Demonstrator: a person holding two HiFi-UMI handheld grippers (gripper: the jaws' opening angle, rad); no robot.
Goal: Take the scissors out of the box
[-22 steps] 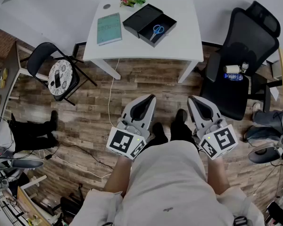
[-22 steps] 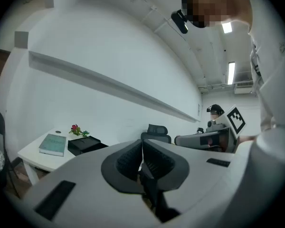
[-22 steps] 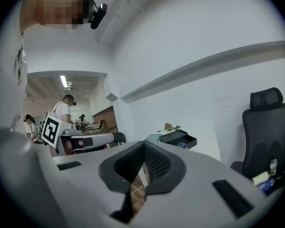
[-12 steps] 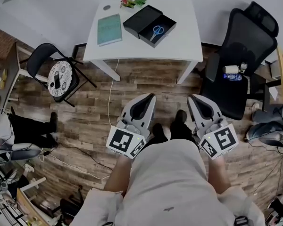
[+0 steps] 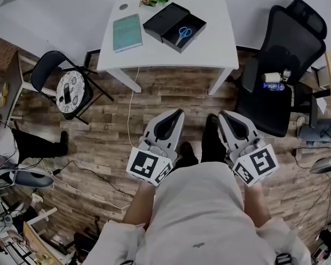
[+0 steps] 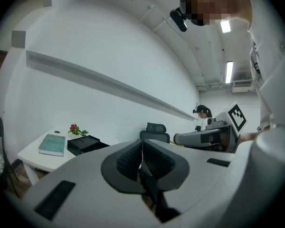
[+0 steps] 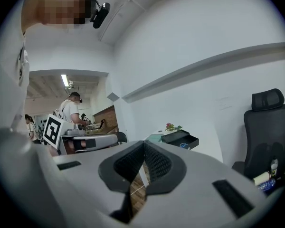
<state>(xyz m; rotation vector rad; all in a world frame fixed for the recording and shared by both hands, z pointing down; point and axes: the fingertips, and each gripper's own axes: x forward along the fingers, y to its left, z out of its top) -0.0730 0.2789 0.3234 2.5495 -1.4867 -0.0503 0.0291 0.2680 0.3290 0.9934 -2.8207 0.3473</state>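
Stepping forward since a moment ago, the person is putting the right shoe (image 5: pixel 209 138) ahead of the other, while both claws are hanging over the wooden floor (image 5: pixel 154 101), well apart from the tabletop (image 5: pixel 212 46). Left claw (image 5: pixel 175 114) (image 6: pixel 141 144) and right claw (image 5: pixel 225 115) (image 7: pixel 143 144) are each keeping their jaws pressed together, gripping nothing. Scissors (image 5: pixel 182 33) are lying inside the open black box (image 5: pixel 194 25) on the tabletop, near a book (image 5: pixel 127 32).
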